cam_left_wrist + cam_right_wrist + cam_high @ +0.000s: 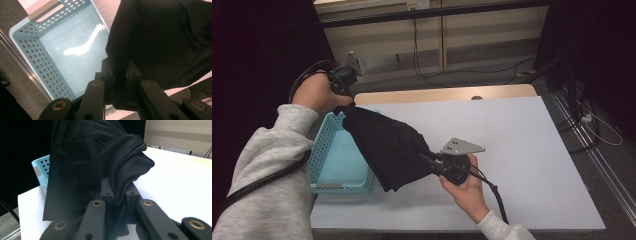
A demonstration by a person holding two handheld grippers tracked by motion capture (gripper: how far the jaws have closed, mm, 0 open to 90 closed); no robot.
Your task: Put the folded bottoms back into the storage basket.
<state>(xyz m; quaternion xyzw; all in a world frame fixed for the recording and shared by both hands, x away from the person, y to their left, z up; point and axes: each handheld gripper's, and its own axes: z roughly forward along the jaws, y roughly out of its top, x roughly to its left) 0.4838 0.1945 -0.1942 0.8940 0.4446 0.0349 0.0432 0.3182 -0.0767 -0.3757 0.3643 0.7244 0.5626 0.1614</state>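
1. Room: dark curtains stand on your left and right. Behind the table a pale panelled wall (472, 45) runs across, with cables (492, 72) trailing over the grey floor (582, 165) and floor rails at the right.
2. Table (522, 150): white top, wood-coloured strip along the far edge. Its right half is bare white surface.
3. Black garment (387, 147): you hold it stretched between both grippers, raised off the table. It slopes from upper left down to the right, hanging over the right edge of the basket and the white top beside it.
4. Light blue perforated basket (337, 160): sits at the table's left edge. The left gripper view looks down into its shiny floor, with nothing lying on it there.
5. Left gripper (343, 82): your left hand (317, 92) holds it high at the far left. Jaws pinched tight on a fold of the garment's upper end, seen in the left gripper view.
6. Right gripper (432, 161): low over the table centre, in your right hand (464, 187), grey plate on top. Jaws clamped on a bunched fold of the garment's lower end.
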